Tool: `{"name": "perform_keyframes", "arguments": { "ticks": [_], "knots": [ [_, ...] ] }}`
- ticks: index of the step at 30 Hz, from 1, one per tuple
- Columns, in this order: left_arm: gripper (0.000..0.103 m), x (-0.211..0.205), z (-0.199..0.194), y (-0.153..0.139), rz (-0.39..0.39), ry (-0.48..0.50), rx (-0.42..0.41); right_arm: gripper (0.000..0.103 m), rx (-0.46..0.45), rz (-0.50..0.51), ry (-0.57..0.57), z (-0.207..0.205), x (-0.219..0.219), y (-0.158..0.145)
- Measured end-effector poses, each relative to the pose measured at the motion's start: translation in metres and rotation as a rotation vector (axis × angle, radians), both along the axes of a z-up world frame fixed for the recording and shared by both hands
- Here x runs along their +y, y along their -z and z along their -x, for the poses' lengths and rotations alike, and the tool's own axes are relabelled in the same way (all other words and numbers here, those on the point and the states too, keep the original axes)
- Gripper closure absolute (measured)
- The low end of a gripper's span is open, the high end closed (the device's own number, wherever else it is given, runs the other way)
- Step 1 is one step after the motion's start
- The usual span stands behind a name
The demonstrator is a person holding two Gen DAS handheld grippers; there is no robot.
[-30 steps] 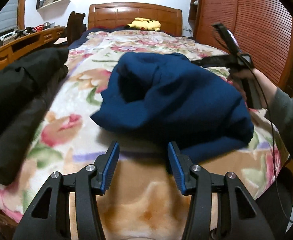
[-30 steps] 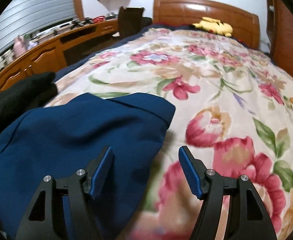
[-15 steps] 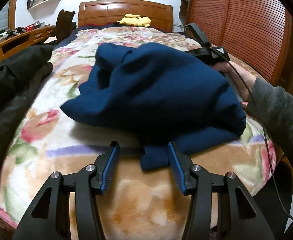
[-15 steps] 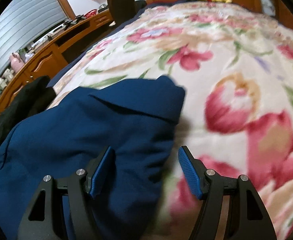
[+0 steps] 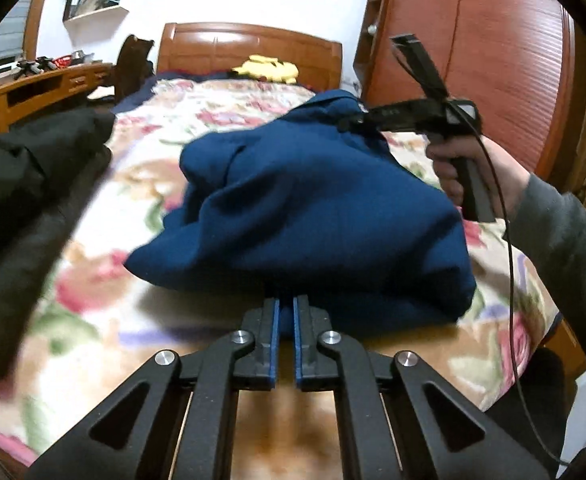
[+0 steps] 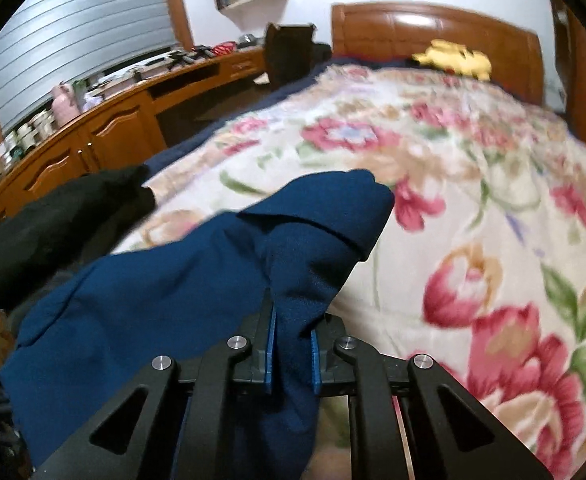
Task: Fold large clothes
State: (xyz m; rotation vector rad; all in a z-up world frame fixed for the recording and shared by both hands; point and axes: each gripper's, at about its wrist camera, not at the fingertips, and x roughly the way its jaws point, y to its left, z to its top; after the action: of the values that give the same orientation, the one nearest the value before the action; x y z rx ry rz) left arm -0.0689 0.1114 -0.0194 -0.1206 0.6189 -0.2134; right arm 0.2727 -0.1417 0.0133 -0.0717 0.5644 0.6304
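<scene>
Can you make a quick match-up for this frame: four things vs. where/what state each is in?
Column 1:
1. blue garment
2. black clothing
3. yellow plush toy
4. right gripper

Column 2:
A. by the headboard, at the far end of the bed
B. shut on blue cloth
C. heaped in the middle of the floral blanket, pinched at two spots
D. piled at the bed's left edge, next to the wooden desk

Pairs: 1-C, 2-D, 3-A, 4-B
</scene>
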Motion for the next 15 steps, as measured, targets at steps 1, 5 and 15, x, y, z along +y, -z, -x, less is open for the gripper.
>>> {"name": "perform_keyframes", "arguments": {
  "ticks": [1, 5, 15],
  "knots": [
    [0.097, 0.007, 0.001, -0.006, 0.001, -0.003, -0.015, 0.09, -0.017, 0.005, -0.006, 0.005, 0.003, -0.007],
    [0.097, 0.04, 0.0, -0.041, -0.01, -0.04, -0.092, 0.092, -0.081, 0.007, -0.003, 0.026, 0.004, -0.032],
    [0.098, 0.14, 0.011, -0.129, -0.107, -0.176, -0.241, 0.092, -0.275, -0.007, 0.003, 0.064, 0.08, -0.105]
  ]
}}
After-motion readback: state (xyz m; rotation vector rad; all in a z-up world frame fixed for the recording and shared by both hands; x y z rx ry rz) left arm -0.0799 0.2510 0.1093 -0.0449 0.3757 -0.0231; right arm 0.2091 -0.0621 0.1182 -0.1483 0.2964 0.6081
